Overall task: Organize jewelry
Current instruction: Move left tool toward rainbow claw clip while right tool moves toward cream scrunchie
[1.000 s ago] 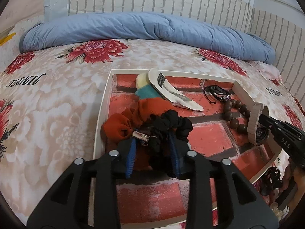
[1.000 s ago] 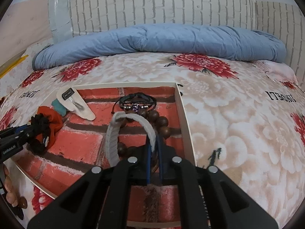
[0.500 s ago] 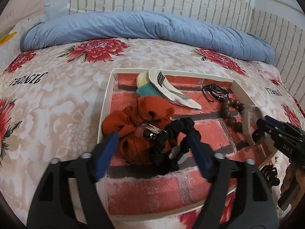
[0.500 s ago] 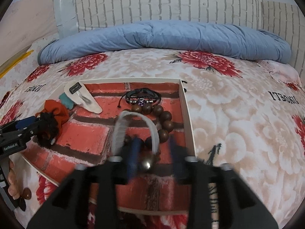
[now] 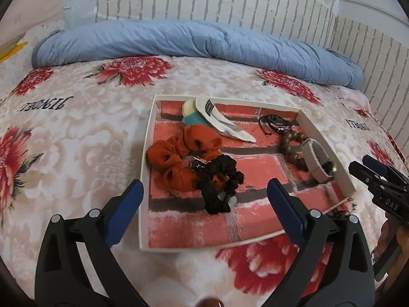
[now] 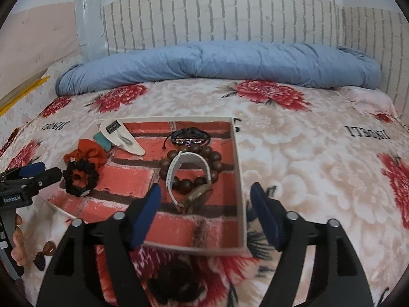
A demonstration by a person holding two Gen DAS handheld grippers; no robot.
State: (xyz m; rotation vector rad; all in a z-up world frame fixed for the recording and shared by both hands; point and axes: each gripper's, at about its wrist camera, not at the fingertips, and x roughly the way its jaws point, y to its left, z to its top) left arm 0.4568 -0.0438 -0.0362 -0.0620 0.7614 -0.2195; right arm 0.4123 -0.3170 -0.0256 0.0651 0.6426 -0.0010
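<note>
Jewelry tray: the shallow white tray (image 5: 328,151) with a red brick-print floor sits on the bed, and all the sorted pieces are inside it.
Left gripper (image 5: 204,213): a second ago it was clamped on the black scrunchie (image 5: 219,179); now the jaws are spreading wide, nothing between them, backed off toward the near rim.
Right gripper (image 6: 205,213): same deal, it was pinched on the white-strap watch (image 6: 189,176) and now the jaws are opening, empty, pulled back.
Black scrunchie: lying in the tray, touching the orange scrunchie (image 5: 184,153).
Watch: resting on top of the wooden bead bracelet (image 6: 191,166), near the tray's right wall, with a dark cord bracelet (image 6: 189,138) just behind.
What that means: looks like both pieces are dropped off, so two more items done. A couple of small dark bits (image 6: 44,254) sit outside the tray by the person's hand, probably next.
Surface: plush floral blanket (image 6: 306,168), soft, so the tray could tip if bumped.
Room: rolled blue duvet (image 5: 199,43) at the far edge, then brick-pattern wallpaper (image 6: 230,15).
</note>
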